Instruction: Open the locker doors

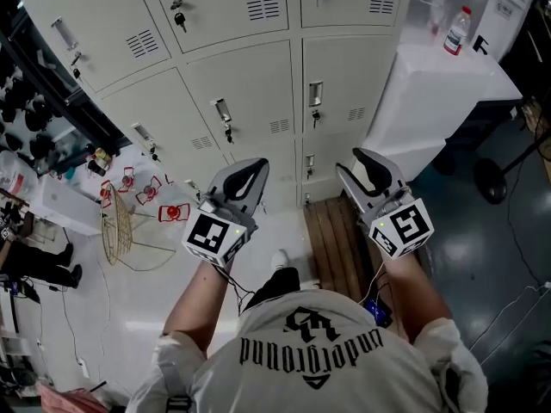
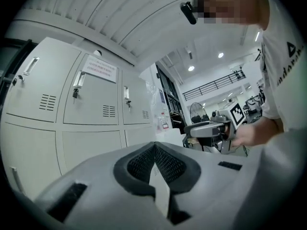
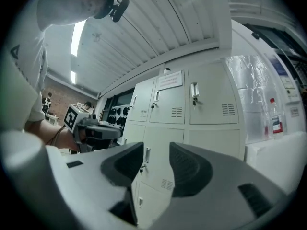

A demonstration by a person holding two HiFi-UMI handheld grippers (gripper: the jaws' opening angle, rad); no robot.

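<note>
Grey locker doors point(image 1: 250, 93) closed at 12 o'clock: we'd steer the released right hand-held gripper point(image 1: 370, 166) to a handle point(image 1: 315, 93); left hand-held gripper point(image 1: 250, 169) clenched, empty.

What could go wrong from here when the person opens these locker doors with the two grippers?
1. The left gripper has its jaws together; unless they open, it may only bump a handle.
2. A key hangs just under that handle, so a jaw could snag it instead.
3. A right-column door might swing into the white cabinet and shake the bottle on it.
</note>
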